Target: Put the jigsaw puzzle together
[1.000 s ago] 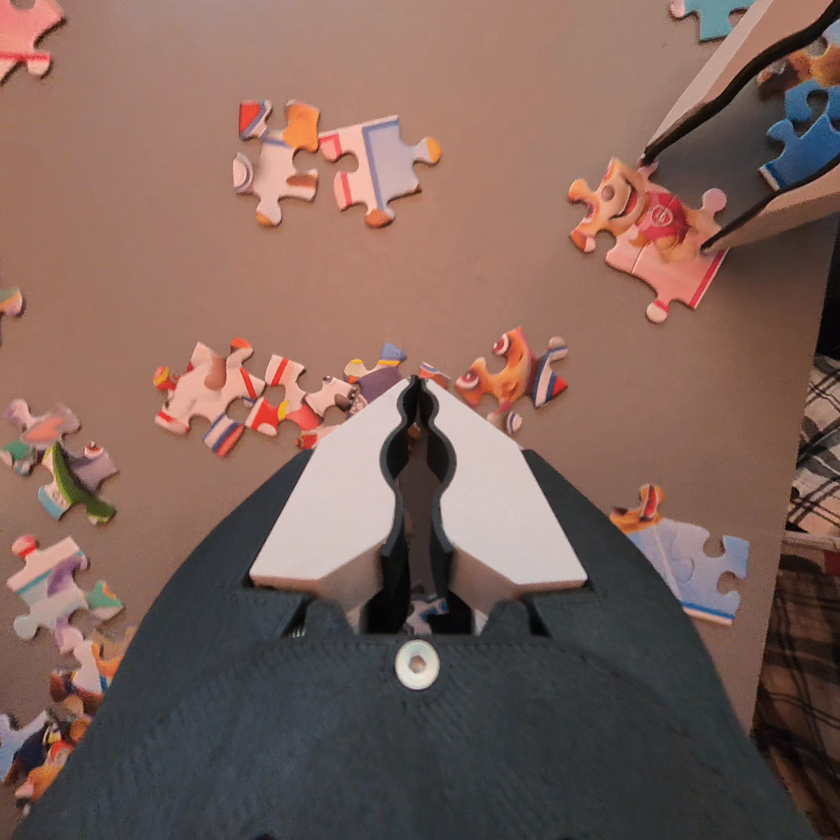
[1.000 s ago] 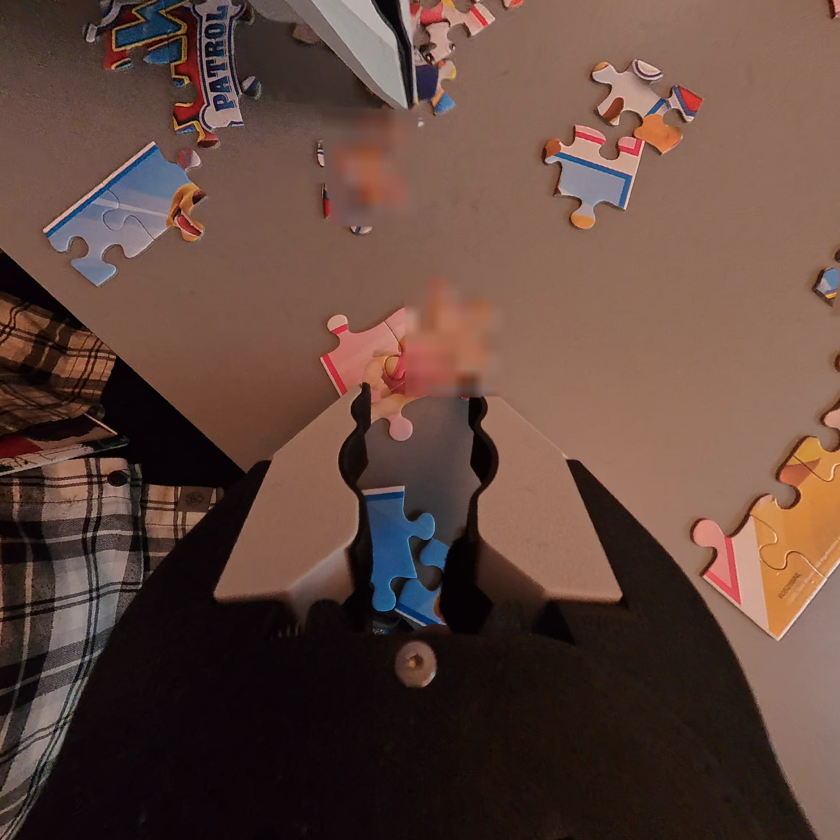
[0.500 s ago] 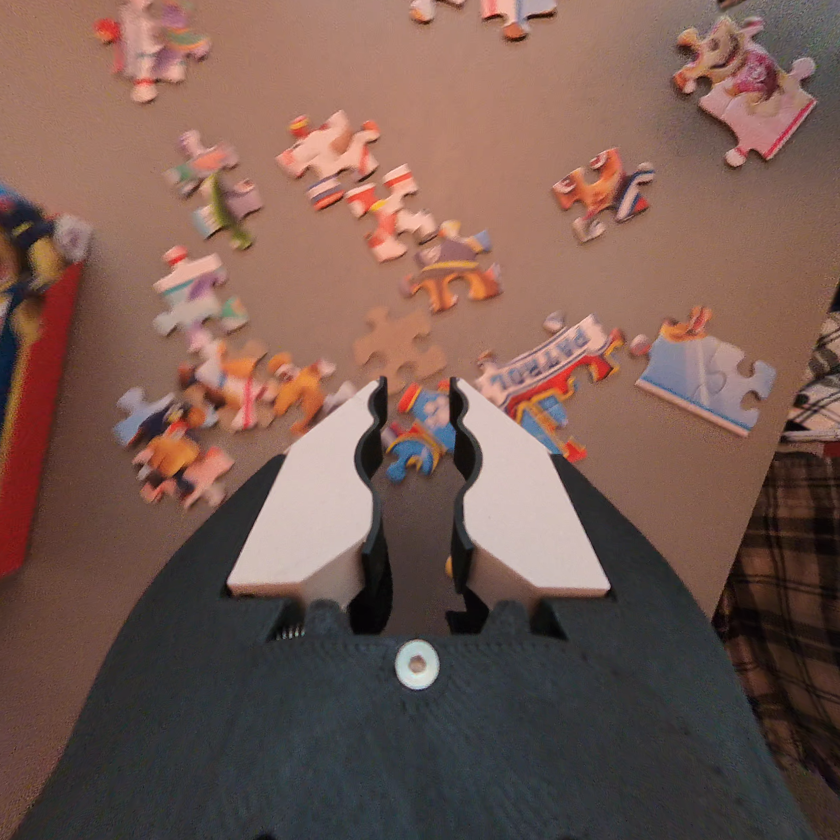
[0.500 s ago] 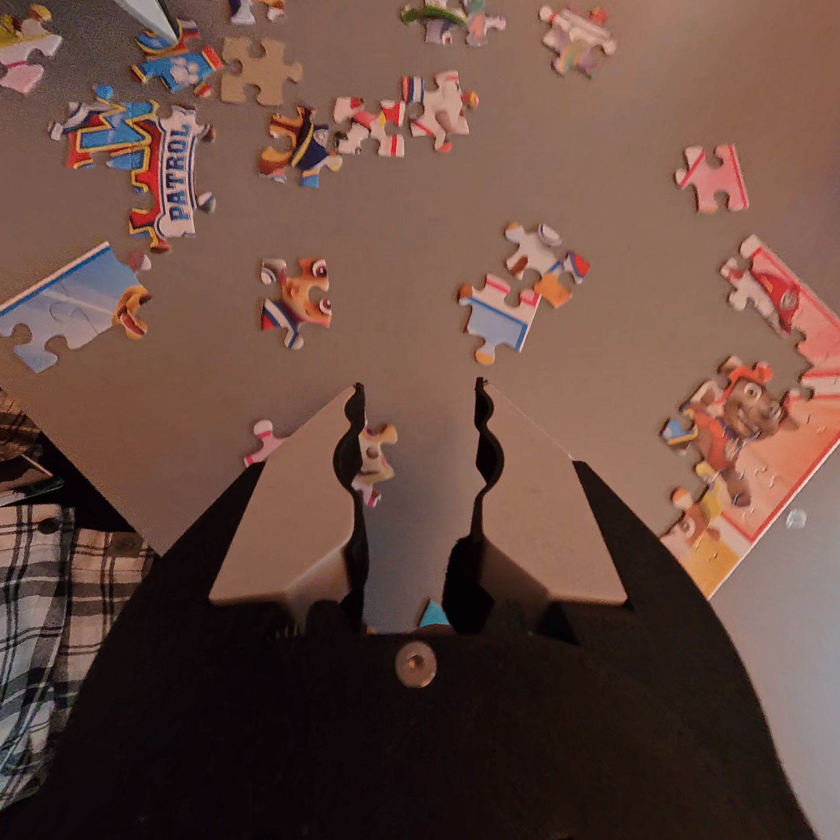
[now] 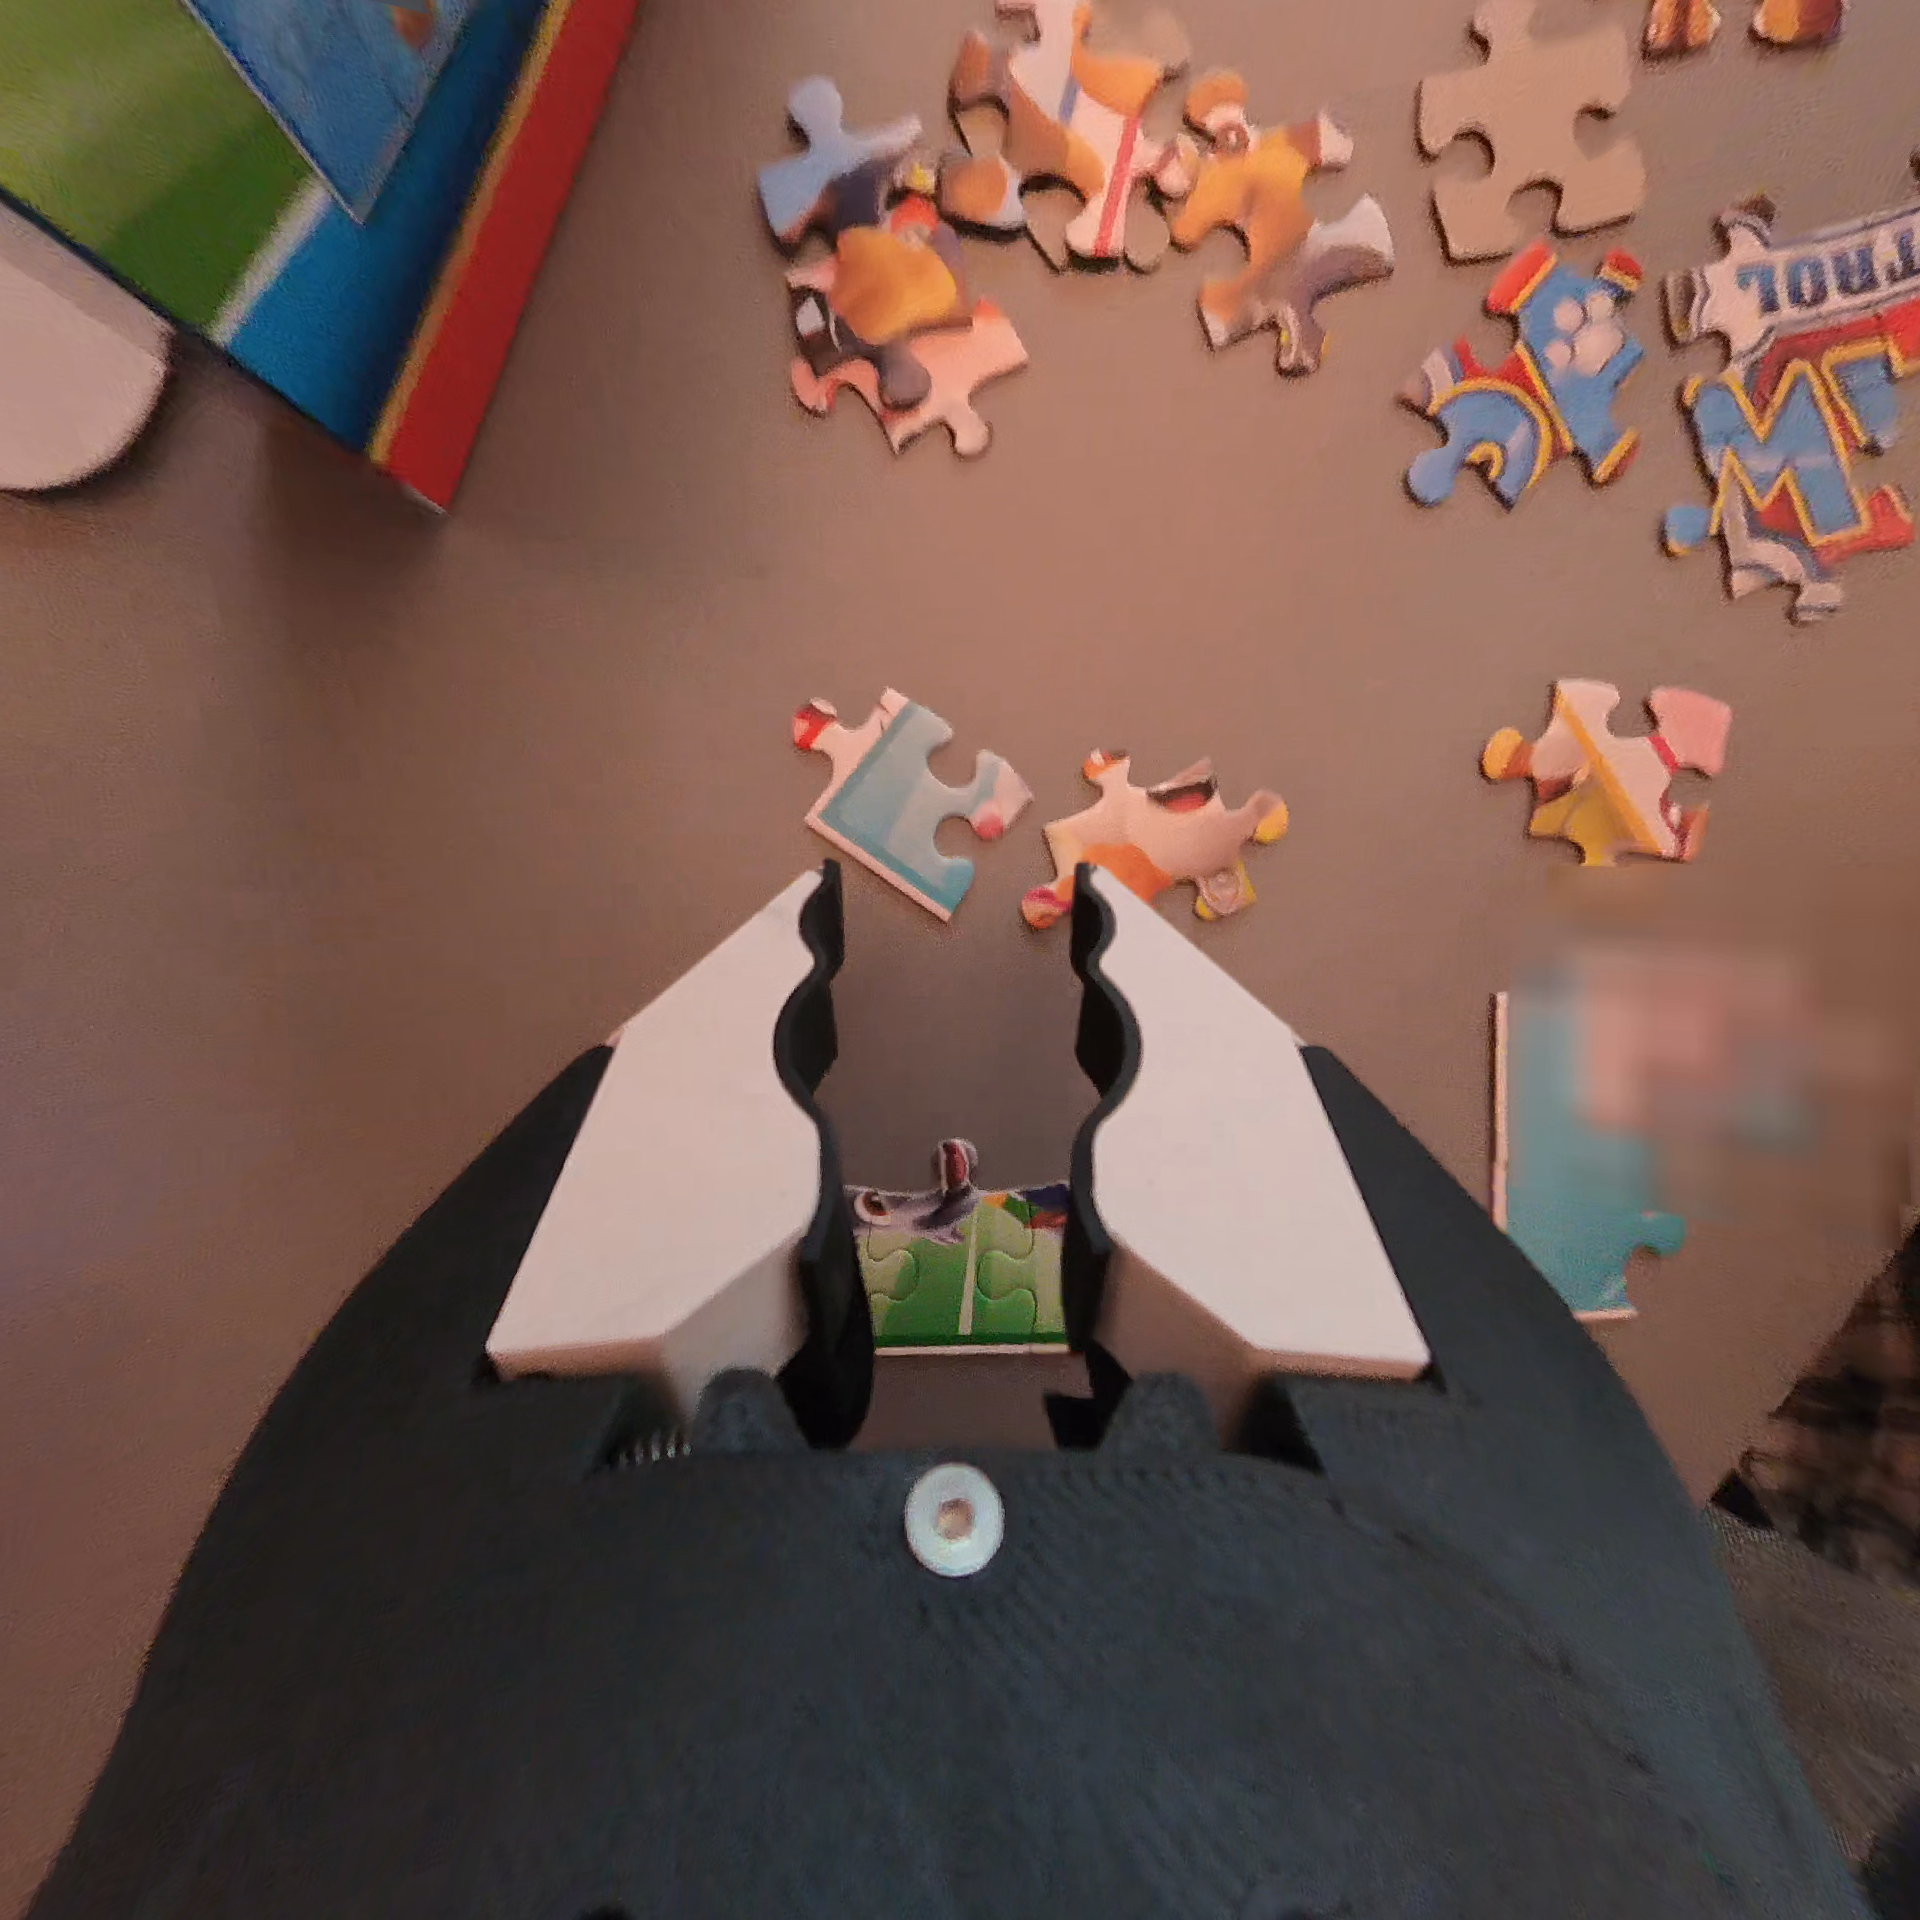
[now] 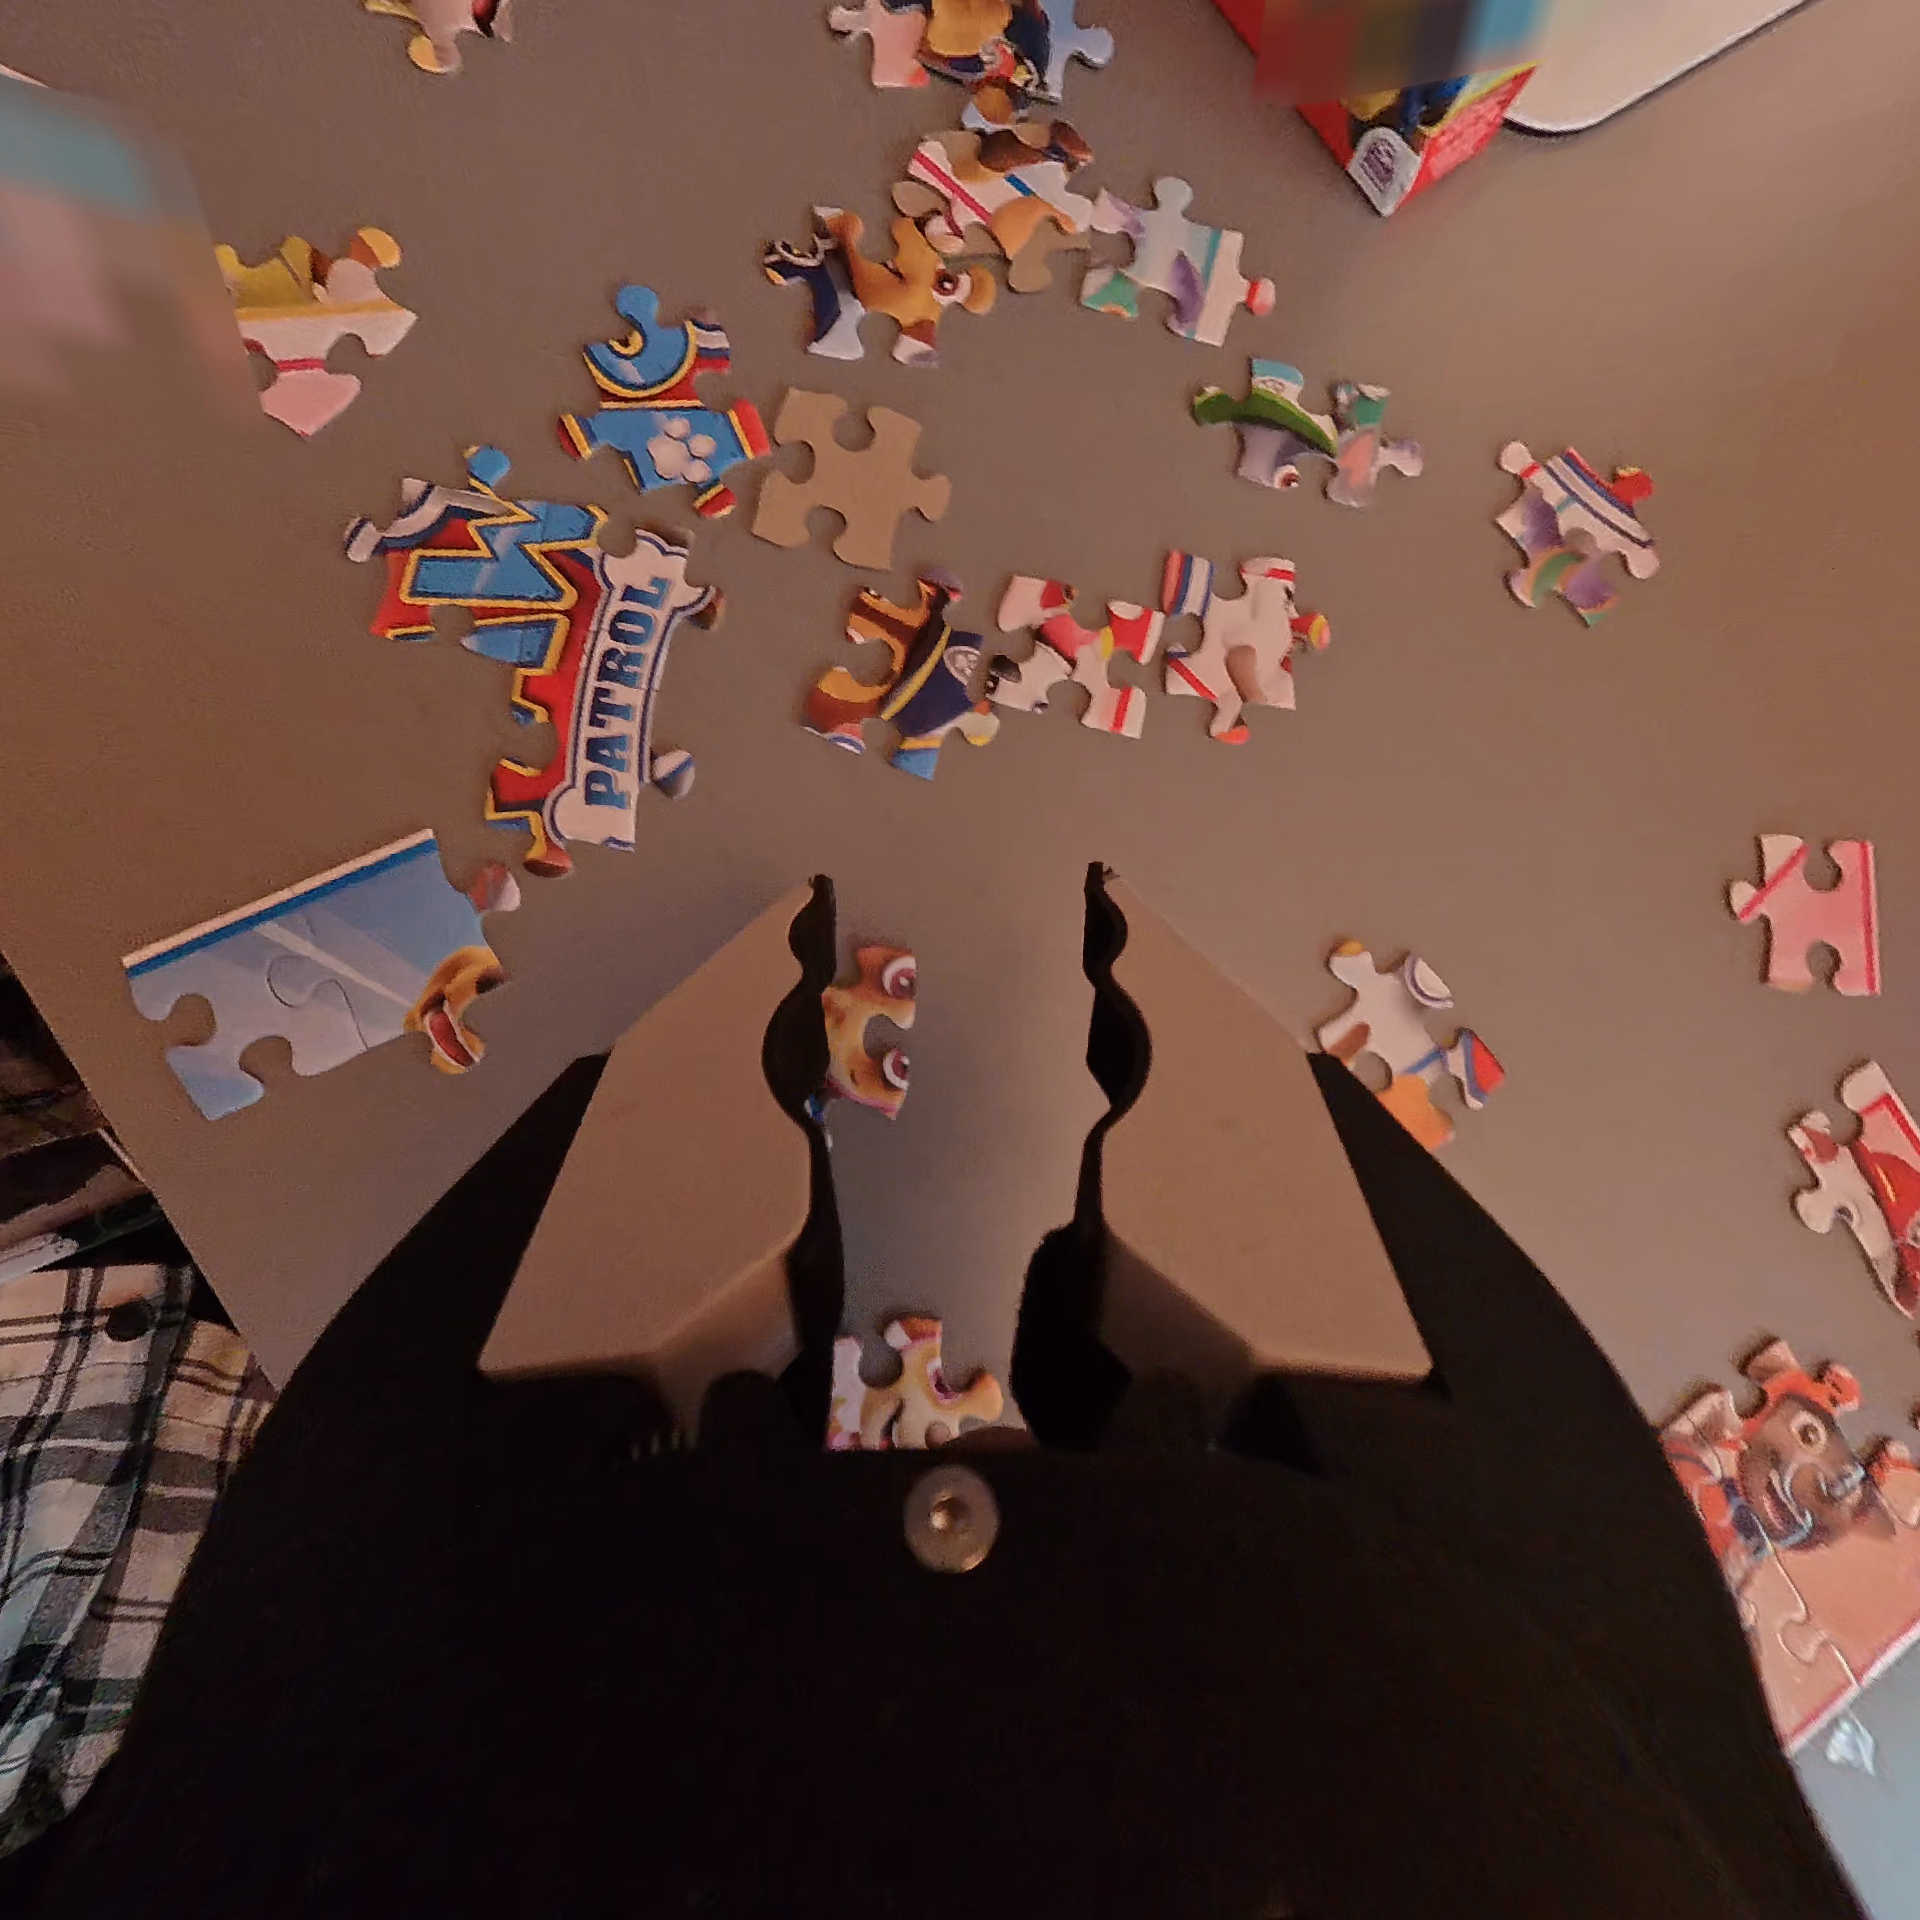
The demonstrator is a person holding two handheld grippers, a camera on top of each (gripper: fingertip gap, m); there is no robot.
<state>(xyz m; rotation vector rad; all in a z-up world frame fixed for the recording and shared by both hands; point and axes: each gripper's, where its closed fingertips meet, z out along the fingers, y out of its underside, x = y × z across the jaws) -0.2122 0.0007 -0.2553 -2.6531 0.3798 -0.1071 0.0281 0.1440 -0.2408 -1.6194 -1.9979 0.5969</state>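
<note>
Many loose jigsaw pieces lie on a brown table. My left gripper (image 5: 954, 883) is open and empty above the table. A teal-edged piece (image 5: 909, 805) and an orange-and-white piece (image 5: 1153, 836) lie just beyond its tips, and a joined green section (image 5: 961, 1273) shows between its fingers. My right gripper (image 6: 956, 883) is open and empty. An orange piece (image 6: 871, 1023) lies by its left finger and another piece (image 6: 914, 1387) shows near its base. A joined logo section (image 6: 566, 634) and a blue edge section (image 6: 312, 971) lie to its left.
The puzzle box (image 5: 312, 208) stands at the upper left of the left wrist view, and its red corner (image 6: 1423, 135) shows at the top of the right wrist view. An assembled orange section (image 6: 1808, 1538) lies at the right. The table edge and plaid cloth (image 6: 94, 1403) are at lower left. My right fingertips sit around 30 centimeters from my left ones.
Both grippers have pulled back from the middle of the table. The left one has opened from shut and swung left toward the box. The right one has left the pink joined pieces and stays open.
</note>
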